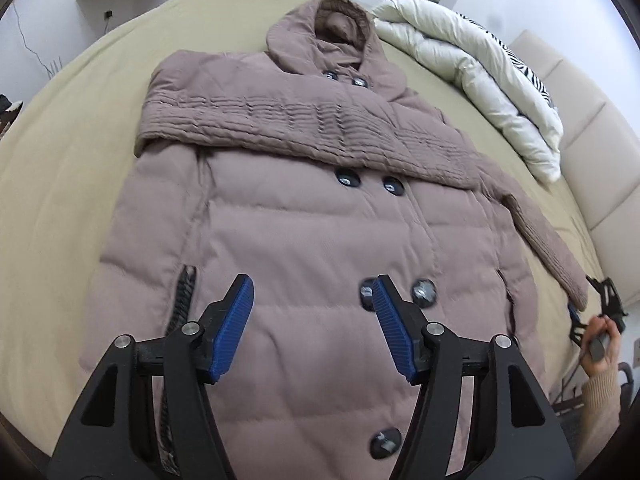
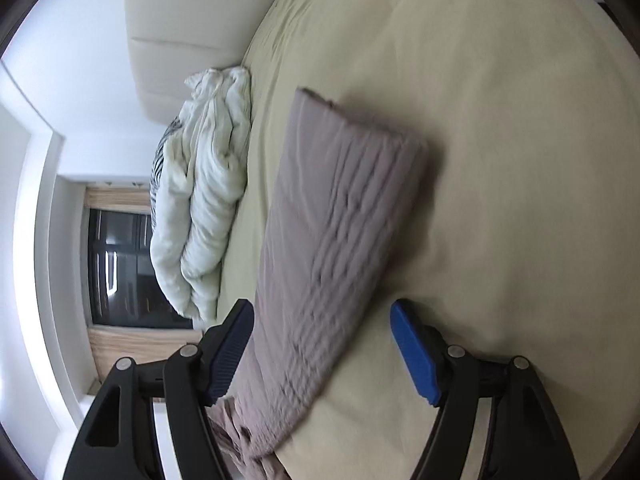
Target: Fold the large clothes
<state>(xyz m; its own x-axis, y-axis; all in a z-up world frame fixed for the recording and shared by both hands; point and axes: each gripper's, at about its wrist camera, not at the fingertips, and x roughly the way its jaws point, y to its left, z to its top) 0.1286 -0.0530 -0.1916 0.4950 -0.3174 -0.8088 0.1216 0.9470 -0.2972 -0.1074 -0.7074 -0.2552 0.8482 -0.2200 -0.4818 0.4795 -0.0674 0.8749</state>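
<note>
Coat [image 1: 304,216] flat on bed [image 1: 68,184]

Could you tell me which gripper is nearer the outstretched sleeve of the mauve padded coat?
Right. The right gripper, open, has the outstretched sleeve running between its fingers; the left gripper, open, hovers over the coat's buttoned front.

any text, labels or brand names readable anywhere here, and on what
None: no readable words, numbers or signs in either view.
Coat: no label or brand tag visible.
Buttons: any marking is too small and blurred to read.
Blue fingers: ribbed, no print.
</note>
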